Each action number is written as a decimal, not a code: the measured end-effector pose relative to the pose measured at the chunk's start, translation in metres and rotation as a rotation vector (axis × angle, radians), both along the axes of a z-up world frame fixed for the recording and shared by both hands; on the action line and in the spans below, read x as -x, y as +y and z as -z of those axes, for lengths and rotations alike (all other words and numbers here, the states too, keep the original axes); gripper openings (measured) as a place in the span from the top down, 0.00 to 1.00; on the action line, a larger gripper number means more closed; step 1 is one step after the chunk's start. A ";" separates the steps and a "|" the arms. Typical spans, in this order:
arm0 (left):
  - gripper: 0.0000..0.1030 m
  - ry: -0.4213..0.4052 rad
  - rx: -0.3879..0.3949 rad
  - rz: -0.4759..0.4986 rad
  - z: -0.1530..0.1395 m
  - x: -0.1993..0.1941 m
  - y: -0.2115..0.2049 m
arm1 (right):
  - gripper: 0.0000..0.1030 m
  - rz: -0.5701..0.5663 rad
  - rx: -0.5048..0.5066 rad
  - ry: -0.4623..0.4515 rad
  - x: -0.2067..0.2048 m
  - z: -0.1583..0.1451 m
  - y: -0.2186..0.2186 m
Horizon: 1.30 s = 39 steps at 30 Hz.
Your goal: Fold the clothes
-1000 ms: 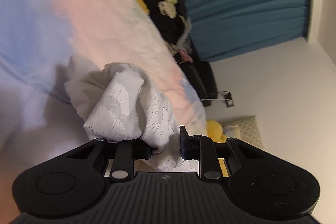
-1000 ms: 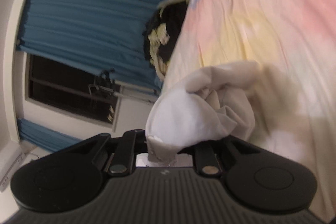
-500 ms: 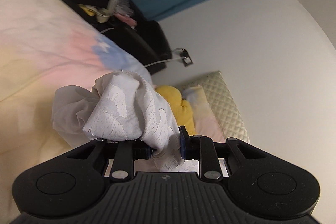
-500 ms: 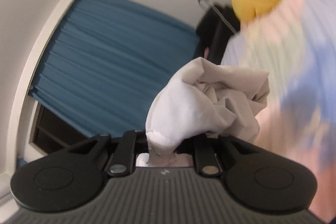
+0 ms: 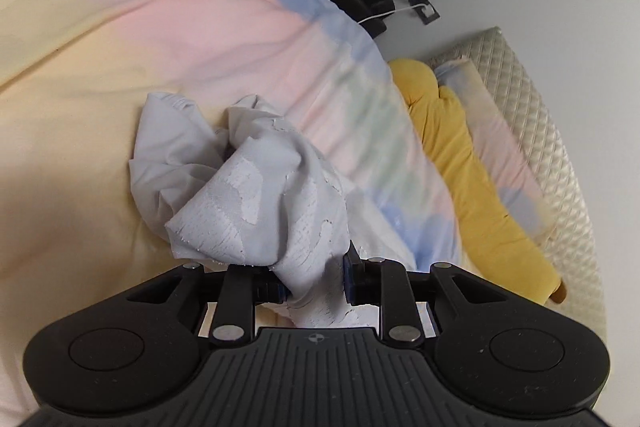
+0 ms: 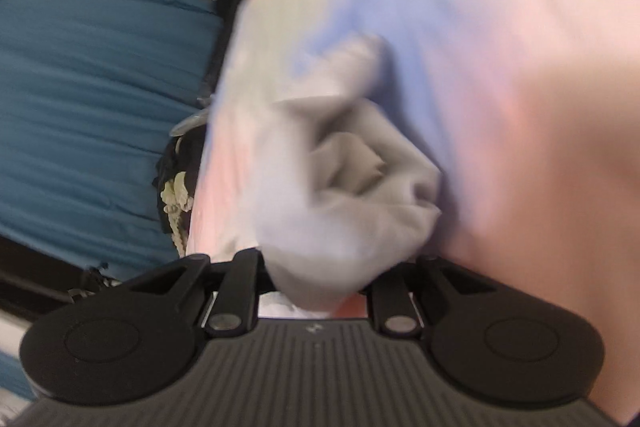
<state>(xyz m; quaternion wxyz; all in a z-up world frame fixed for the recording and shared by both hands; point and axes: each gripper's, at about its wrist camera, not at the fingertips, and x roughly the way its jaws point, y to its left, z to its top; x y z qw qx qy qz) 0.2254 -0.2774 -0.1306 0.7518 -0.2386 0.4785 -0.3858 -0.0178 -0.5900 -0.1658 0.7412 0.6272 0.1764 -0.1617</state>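
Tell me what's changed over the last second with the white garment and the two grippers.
Both views have swung down from the blue curtain toward the pastel bedspread, so the bunched white garment has been brought down closer to it. Nothing was taken or let go: the left gripper and the right gripper each stay clamped on a bunch of white cloth. The right view is blurred.

- My right gripper (image 6: 316,279) is clamped on a bunched pale grey garment (image 6: 352,195) — pic blurred.
- Garment hangs over the pastel bedsheet (image 6: 500,67).
- Teal curtain (image 6: 100,87) at left, dark clothes pile (image 6: 172,183) beside the bed edge.
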 end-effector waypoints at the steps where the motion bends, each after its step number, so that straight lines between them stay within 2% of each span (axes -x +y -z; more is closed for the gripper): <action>1: 0.72 -0.002 -0.005 0.006 0.000 0.001 0.001 | 0.82 -0.004 0.013 0.008 0.000 -0.001 0.002; 3: 0.70 -0.015 -0.027 0.012 -0.004 0.004 0.002 | 0.80 -0.012 0.040 0.023 0.000 -0.002 0.005; 5: 0.60 -0.011 -0.073 0.028 -0.012 0.005 -0.003 | 0.77 -0.023 0.071 0.041 -0.002 -0.008 0.008; 7: 0.38 -0.034 -0.108 0.037 -0.025 0.013 0.003 | 0.71 -0.023 0.081 0.050 0.003 -0.011 0.015; 9: 0.28 -0.089 -0.135 0.038 -0.041 0.023 0.014 | 0.52 -0.033 0.095 0.069 0.008 -0.020 0.022; 12: 0.23 -0.140 -0.156 0.037 -0.065 0.035 0.033 | 0.47 -0.035 0.130 0.099 0.022 -0.036 0.036; 14: 0.16 -0.183 -0.172 0.014 -0.083 0.045 0.048 | 0.46 -0.049 0.155 0.109 0.035 -0.050 0.042; 18: 0.12 -0.282 -0.190 -0.024 -0.120 0.066 0.077 | 0.45 -0.098 0.225 0.099 0.045 -0.084 0.068; 28: 0.09 -0.497 -0.253 -0.104 -0.201 0.143 0.171 | 0.45 -0.299 0.425 -0.045 0.047 -0.177 0.160; 32: 0.07 -0.605 -0.316 -0.146 -0.222 0.172 0.213 | 0.45 -0.398 0.509 -0.096 0.046 -0.207 0.206; 39: 0.01 -0.697 -0.398 -0.282 -0.232 0.209 0.278 | 0.45 -0.539 0.689 -0.190 0.041 -0.248 0.280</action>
